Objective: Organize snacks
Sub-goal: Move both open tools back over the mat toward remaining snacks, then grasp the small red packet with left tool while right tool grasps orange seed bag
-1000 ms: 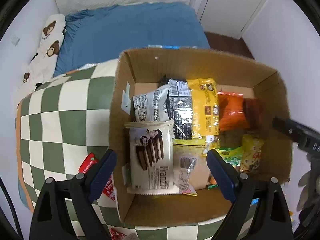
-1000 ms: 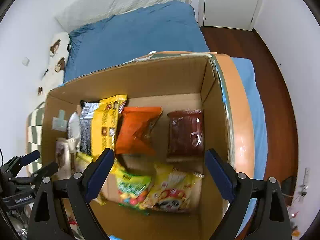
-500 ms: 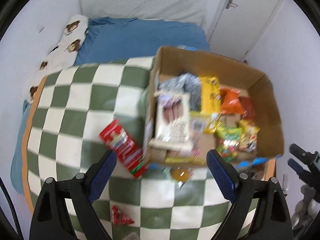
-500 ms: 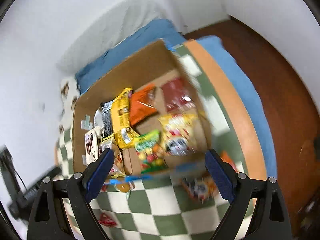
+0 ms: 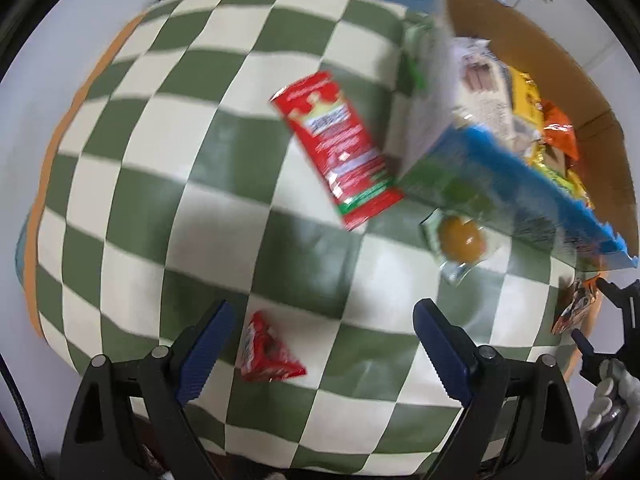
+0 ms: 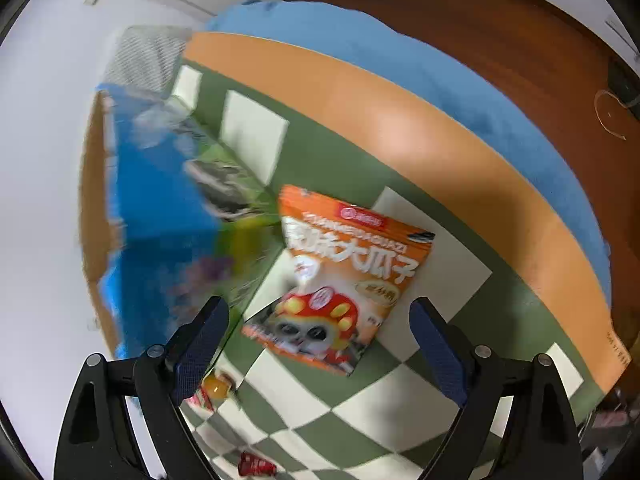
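A cardboard box (image 5: 532, 204) with a blue printed side holds several snack packs (image 5: 524, 100) at the right of the left wrist view. On the green-and-white checked cloth (image 5: 200, 160) lie a long red pack (image 5: 336, 144), a small red triangular pack (image 5: 266, 350) and a clear pack with an orange ball (image 5: 458, 236). My left gripper (image 5: 322, 348) is open and empty above the small red pack. In the right wrist view an orange seed bag (image 6: 340, 280) lies beside the box (image 6: 160, 216). My right gripper (image 6: 318, 344) is open over that bag.
The cloth covers a bed with a blue sheet (image 6: 400, 64) and an orange border (image 6: 400, 120). Brown floor (image 6: 500, 32) lies beyond the bed edge. The right gripper also shows at the right edge of the left wrist view (image 5: 612, 332). White walls surround the bed.
Both grippers have pulled back from over the box and dropped low toward the cloth. The left now faces the loose packs in front of the box; the right faces the orange bag.
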### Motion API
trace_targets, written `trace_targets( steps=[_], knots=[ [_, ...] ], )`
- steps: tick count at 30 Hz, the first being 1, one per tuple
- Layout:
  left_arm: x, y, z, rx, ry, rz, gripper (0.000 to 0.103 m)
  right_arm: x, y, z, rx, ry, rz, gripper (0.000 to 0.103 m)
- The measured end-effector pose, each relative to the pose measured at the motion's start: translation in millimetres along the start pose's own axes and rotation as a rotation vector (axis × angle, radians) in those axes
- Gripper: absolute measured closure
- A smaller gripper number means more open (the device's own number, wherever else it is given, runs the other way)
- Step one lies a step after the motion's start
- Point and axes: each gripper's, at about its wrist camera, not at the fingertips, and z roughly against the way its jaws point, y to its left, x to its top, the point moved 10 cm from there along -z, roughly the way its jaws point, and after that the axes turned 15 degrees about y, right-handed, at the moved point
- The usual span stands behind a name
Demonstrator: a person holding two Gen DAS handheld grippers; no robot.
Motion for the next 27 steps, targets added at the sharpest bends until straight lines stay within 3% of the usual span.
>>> trace_targets(
  steps=[5, 9, 13, 20, 22, 23, 24, 27],
  knots=[
    [-12.3, 30.0, -12.0, -0.007, 0.028, 0.063, 0.011, 0.4, -7.4, -20.5, -0.008, -0.007, -0.024, 0.026],
    [-24.6, 50.8, -23.7, -0.015, 0.060, 0.098, 0.011, -3.8, 3.7, -25.9, -0.073, -0.005, 0.064, 0.033],
    [-36.8, 59.1, -43.2, -0.038, 0.114, 0.120, 0.011, -24.5, 19.8, -39.0, -0.192, 0.073, 0.258, 0.035],
    [-41.6, 51.8, -76.4, -0.060, 0.168, 0.099, 0.011, -96.6, 39.7, -76.8, -0.439, 0.263, 0.647, 0.035],
    [-36.6, 51.3, -84.1, -0.060, 0.155, 0.091, 0.024, -117.0, 39.0, -87.3, -0.470, 0.301, 0.700, 0.035],
    [-36.0, 52.0, -87.6, -0.053, 0.152, 0.086, 0.047, -125.0, 39.1, -91.9, -0.484, 0.308, 0.717, 0.035],
    [-37.1, 52.8, -93.5, -0.042, 0.167, 0.082, 0.059, -130.0, 36.5, -94.2, -0.489, 0.306, 0.722, 0.035],
    [-38.1, 53.9, -97.4, -0.030, 0.160, 0.073, 0.061, -132.7, 34.8, -101.9, -0.490, 0.292, 0.691, 0.033]
  ],
)
